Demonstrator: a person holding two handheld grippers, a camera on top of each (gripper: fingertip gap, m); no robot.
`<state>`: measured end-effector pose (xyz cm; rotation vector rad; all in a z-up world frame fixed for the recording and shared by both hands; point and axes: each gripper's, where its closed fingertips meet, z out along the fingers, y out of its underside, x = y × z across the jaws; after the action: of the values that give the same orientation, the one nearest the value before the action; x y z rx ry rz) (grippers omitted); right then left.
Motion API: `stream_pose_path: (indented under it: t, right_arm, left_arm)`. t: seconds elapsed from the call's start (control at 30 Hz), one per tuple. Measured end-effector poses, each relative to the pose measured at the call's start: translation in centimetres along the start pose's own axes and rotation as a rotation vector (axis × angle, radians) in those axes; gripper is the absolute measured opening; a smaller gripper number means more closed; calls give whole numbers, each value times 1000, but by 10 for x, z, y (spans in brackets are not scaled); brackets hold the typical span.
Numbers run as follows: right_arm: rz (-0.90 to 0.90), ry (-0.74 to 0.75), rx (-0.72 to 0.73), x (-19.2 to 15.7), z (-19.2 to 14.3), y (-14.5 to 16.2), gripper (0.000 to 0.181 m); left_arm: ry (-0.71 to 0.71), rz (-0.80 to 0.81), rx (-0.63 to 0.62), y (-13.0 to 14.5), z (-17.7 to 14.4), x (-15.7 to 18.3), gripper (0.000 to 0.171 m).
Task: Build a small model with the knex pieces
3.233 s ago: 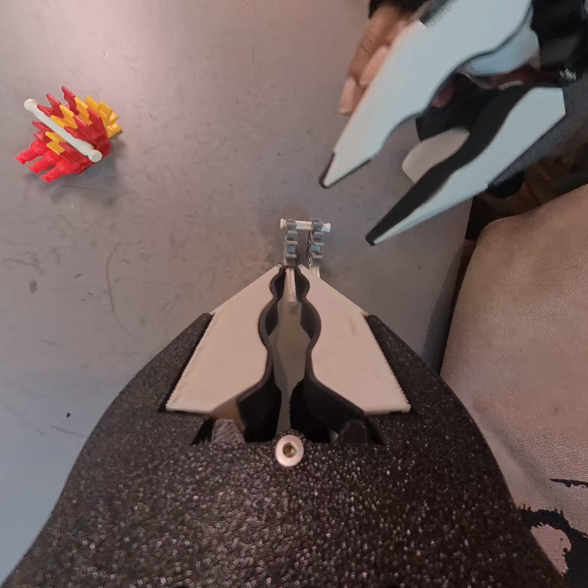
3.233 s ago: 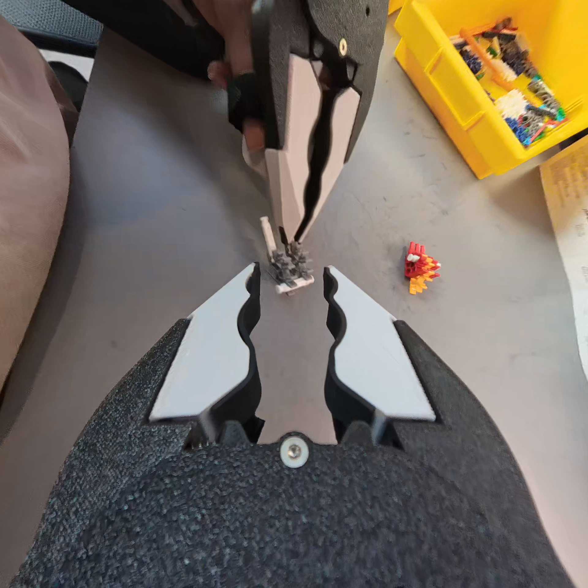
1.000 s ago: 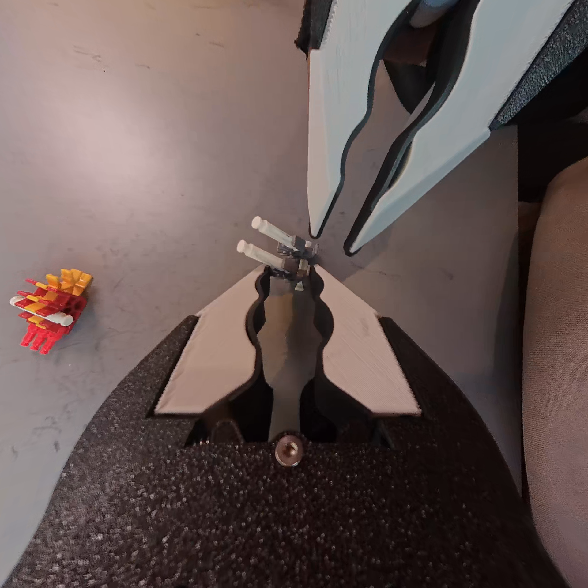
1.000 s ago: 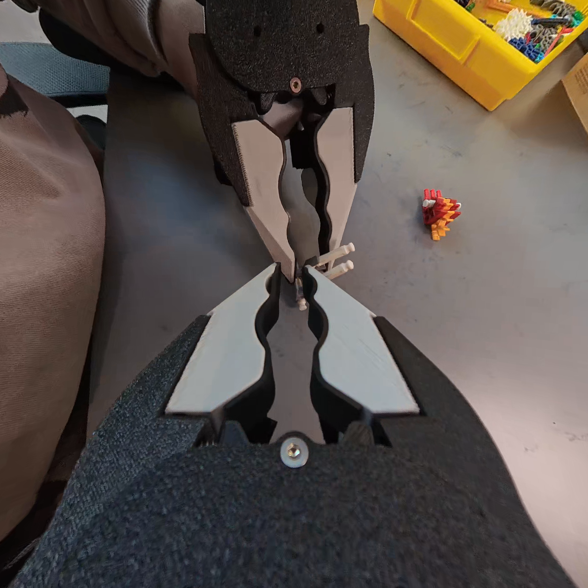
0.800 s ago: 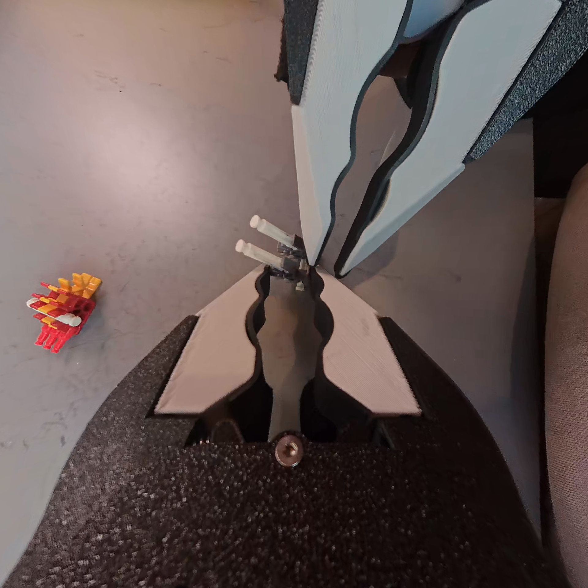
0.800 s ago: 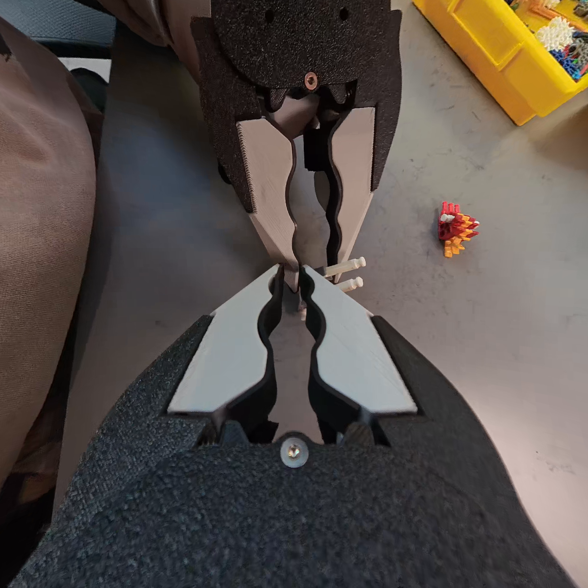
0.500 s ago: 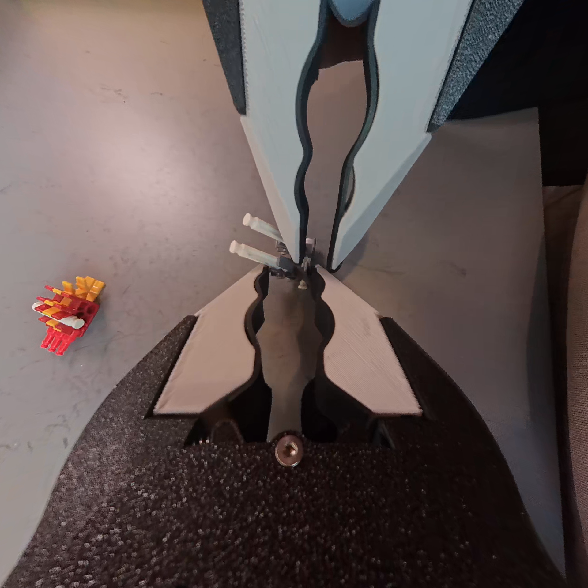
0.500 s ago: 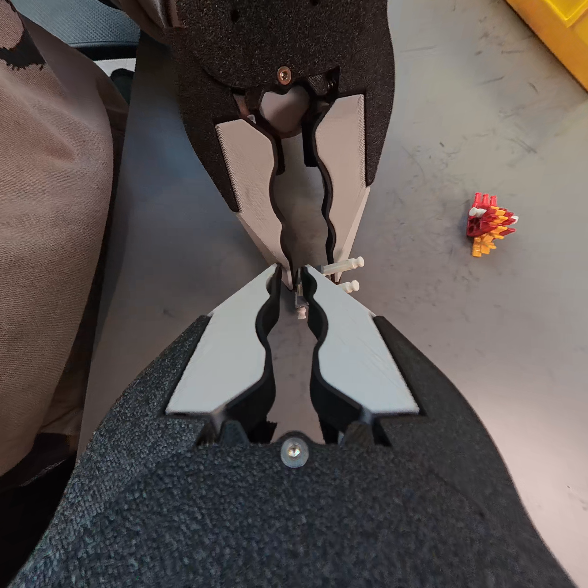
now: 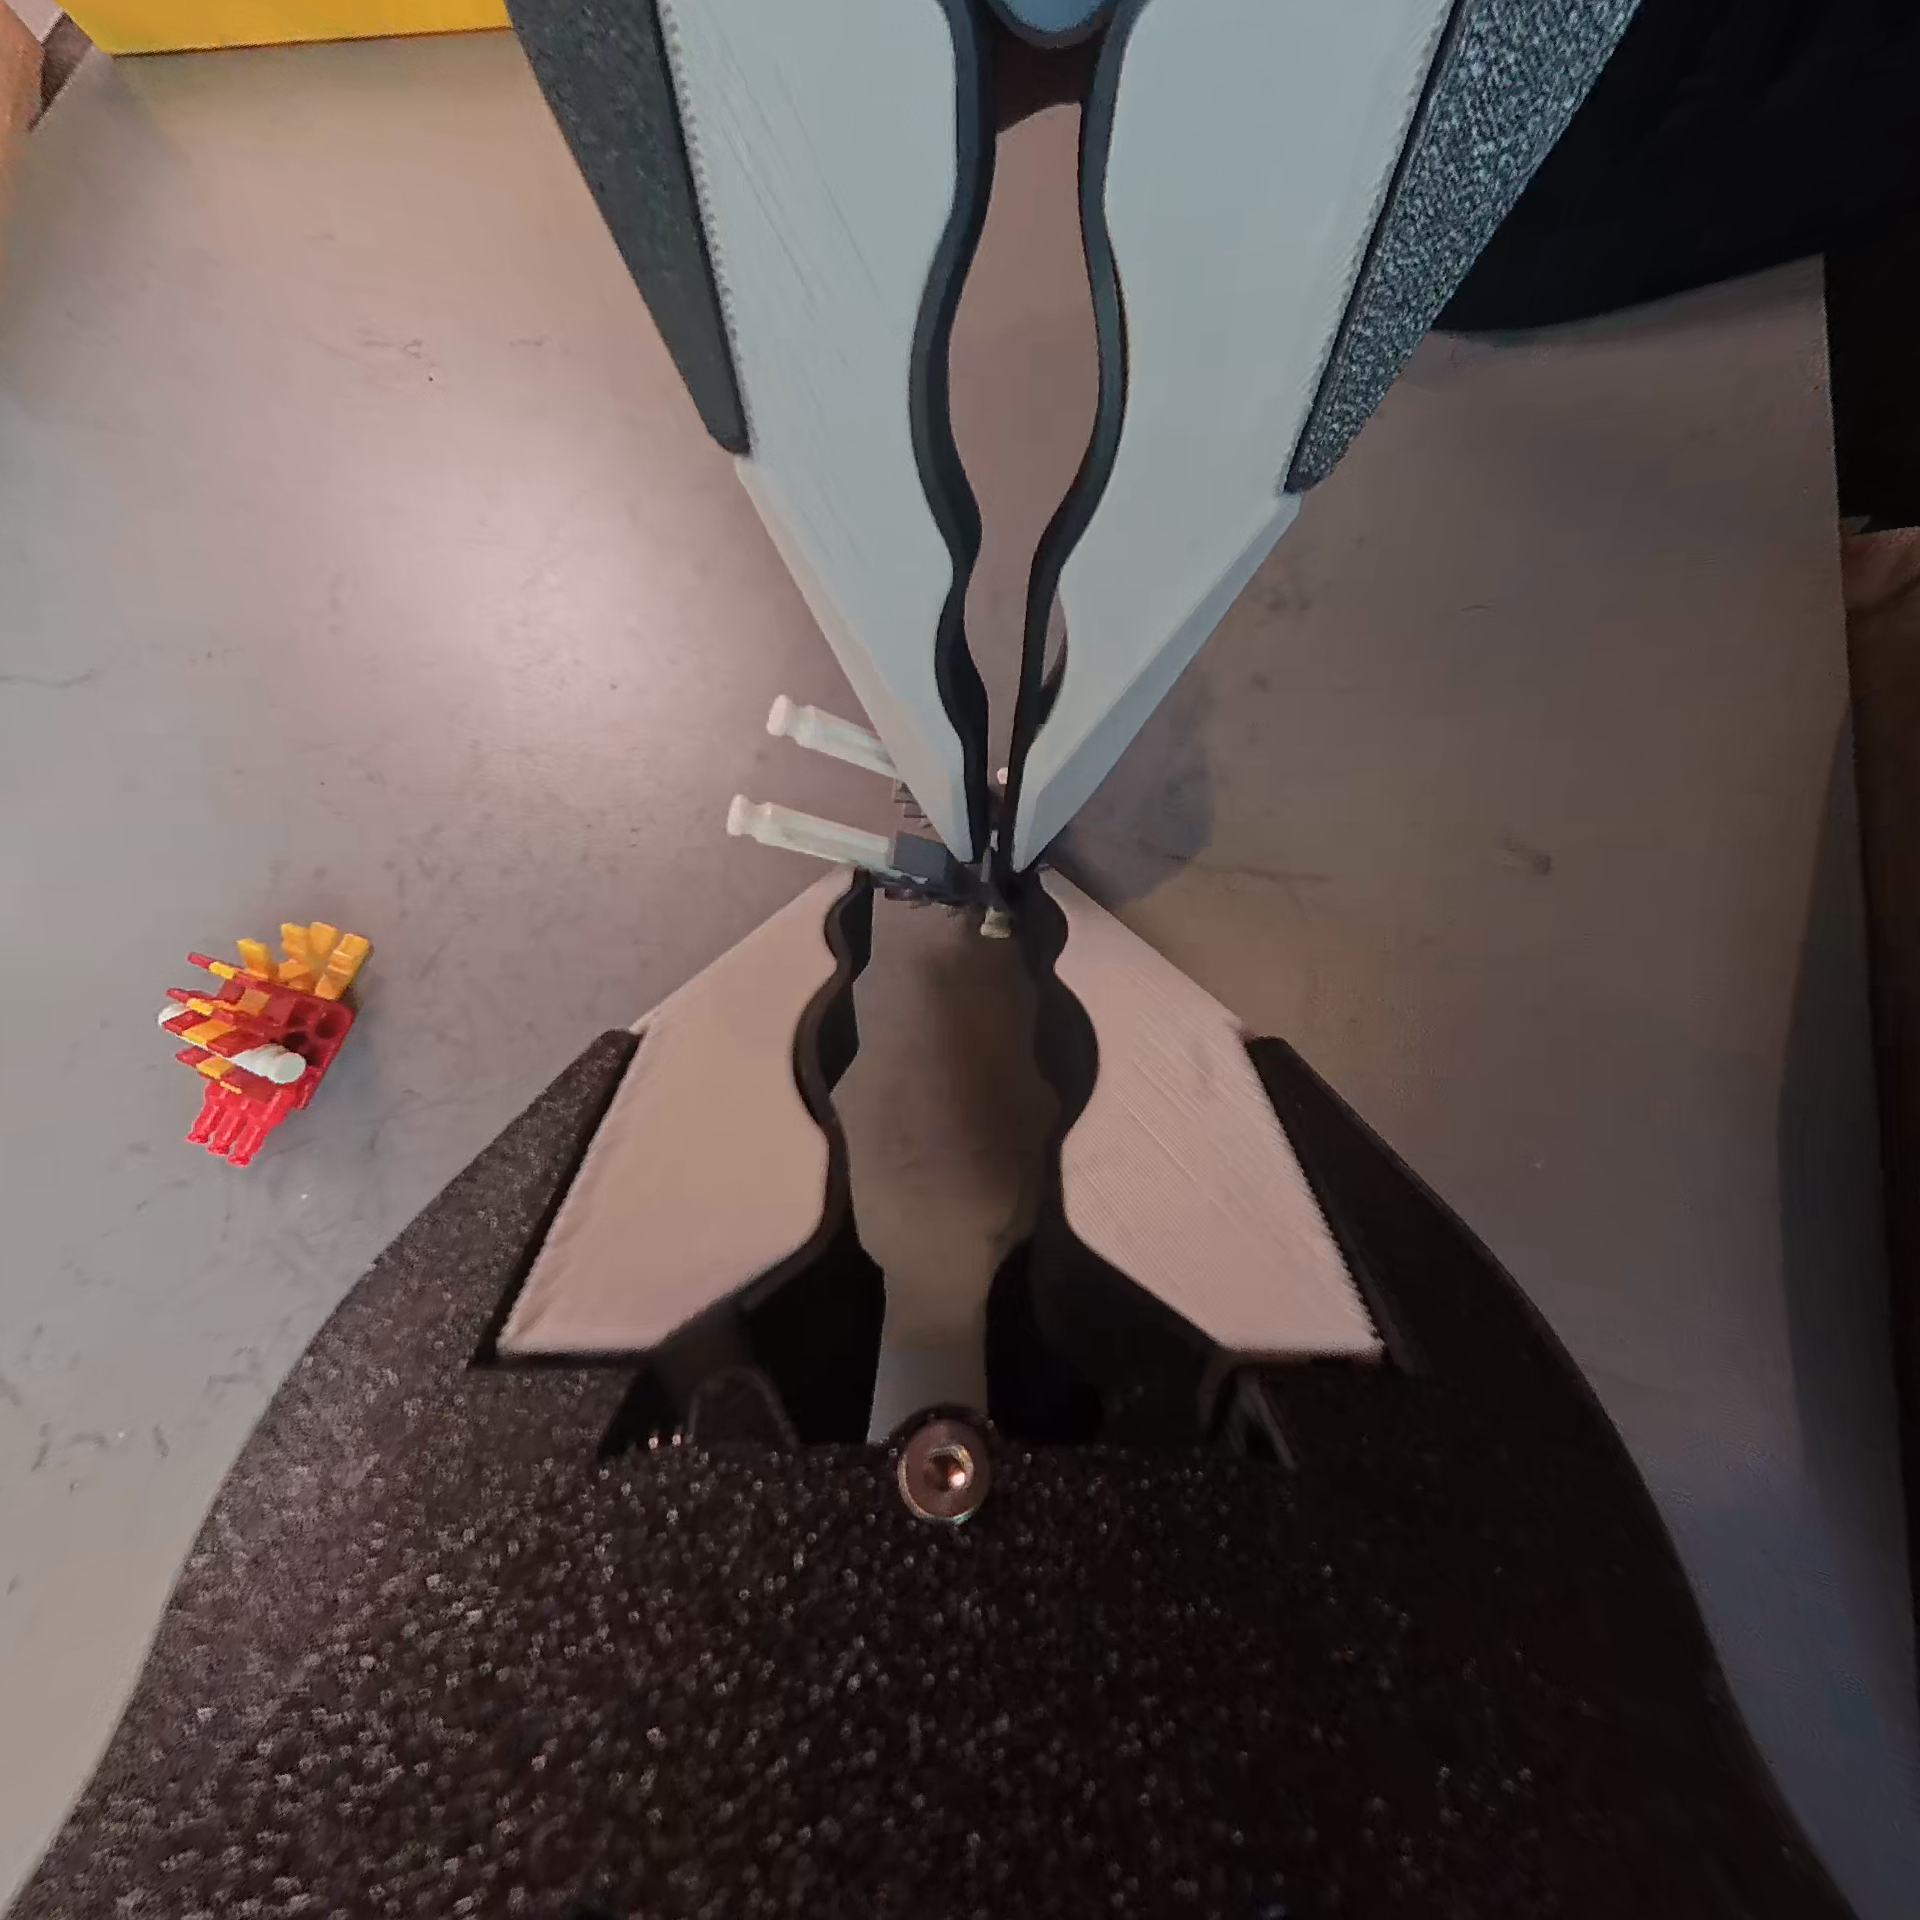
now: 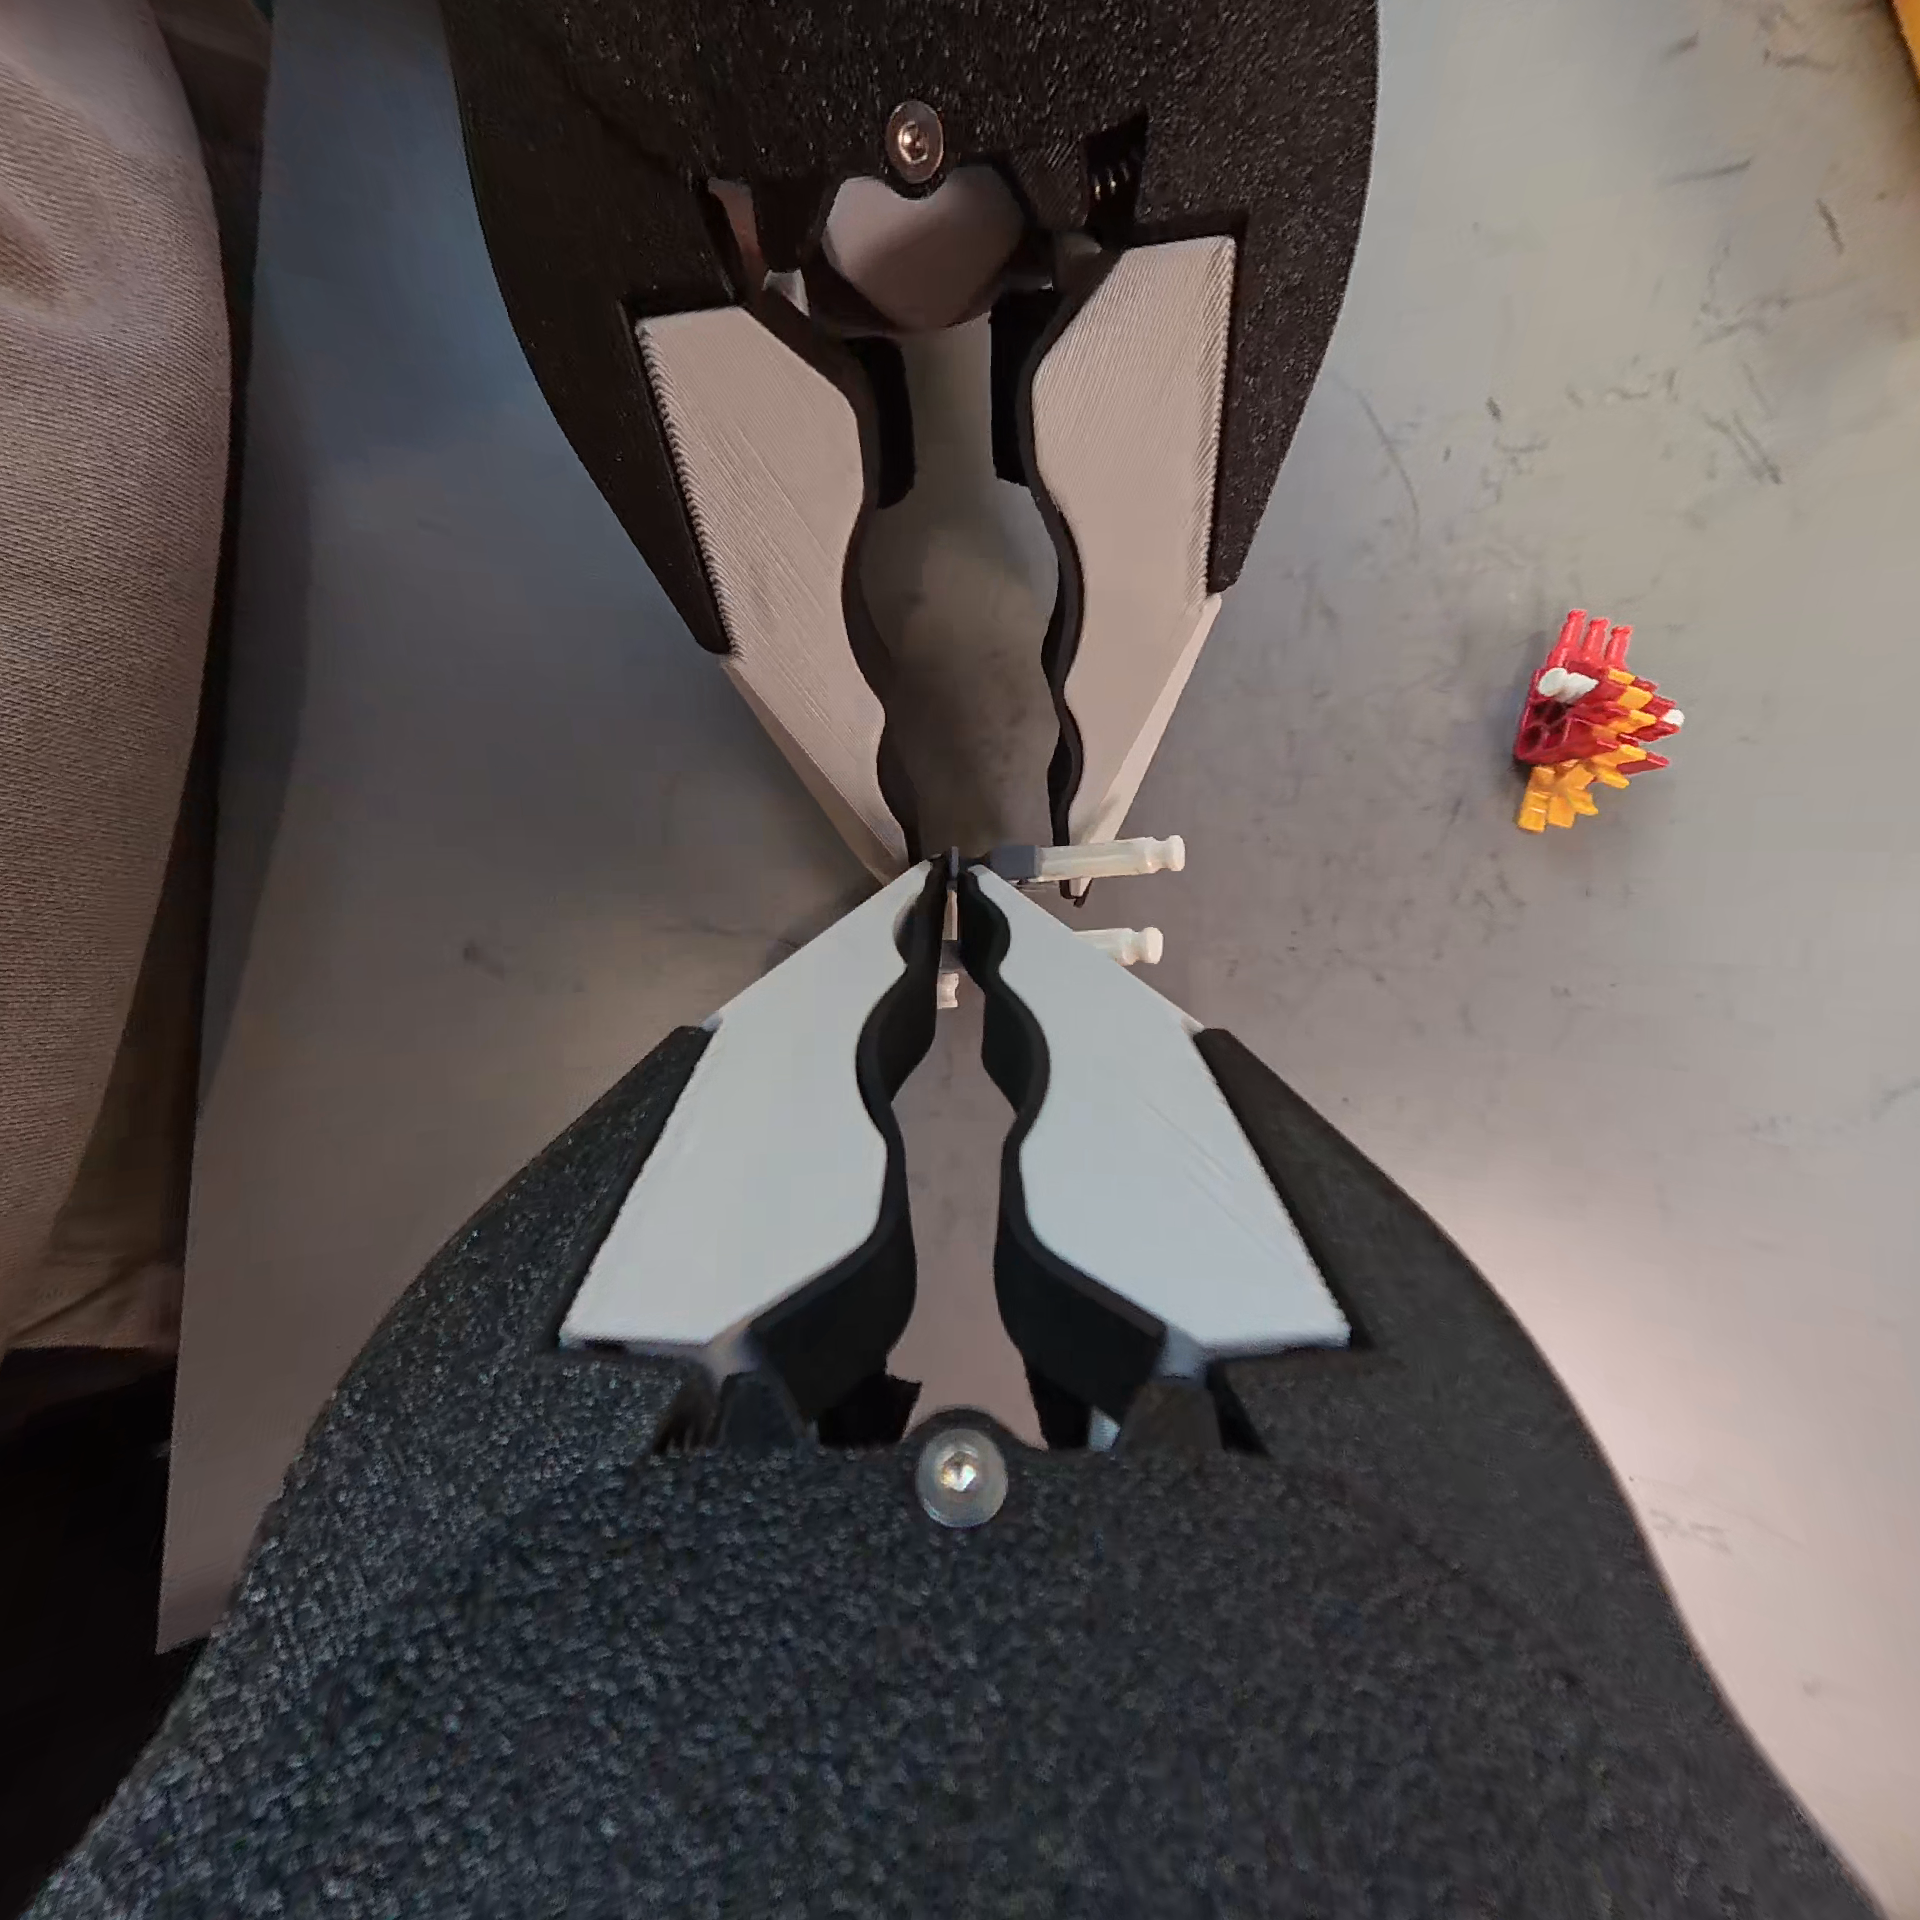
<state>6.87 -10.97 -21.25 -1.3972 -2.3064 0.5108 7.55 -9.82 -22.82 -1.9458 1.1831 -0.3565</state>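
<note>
A small grey toothed-piece assembly point(image 9: 920, 860) with two white rods point(image 9: 821, 829) sticking out sideways sits between both grippers, just above the grey table point(image 9: 416, 520). My left gripper point(image 9: 945, 888) is shut on this assembly at its fingertips. My right gripper point(image 9: 1000, 847) comes in from the opposite side, tip to tip. In the right wrist view the right gripper point(image 10: 953, 878) is shut on a thin dark part of the same assembly, with the white rods point(image 10: 1101, 857) pointing right. The left gripper point(image 10: 987, 857) faces it from above.
A red and yellow toothed-piece cluster point(image 9: 265, 1029) with a white rod lies apart on the table, also in the right wrist view point(image 10: 1590, 727). A yellow bin edge point(image 9: 291, 10) is at the far side. Beige cloth point(image 10: 94, 623) borders the table edge. My left and right fingertips are right by each other.
The right gripper has swung in from the side to face the left gripper head-on and has closed from open onto the assembly. The left gripper has kept hold of it.
</note>
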Motion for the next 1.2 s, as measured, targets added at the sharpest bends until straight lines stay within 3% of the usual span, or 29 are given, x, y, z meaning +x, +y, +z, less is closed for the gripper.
stream_pose_path:
  t: [0.9,1.03,1.2]
  right_arm:
    - [-47,-51,-133,-2,2,-5,0]
    - [-94,-41,-244,-6,13,19,0]
    - [-13,-28,-83,-4,3,4,0]
  left_arm:
    - [-6,8,-7,4,-2,1,25]
    - [40,14,-9,8,-2,7,19]
    - [95,-27,0,8,-5,8,15]
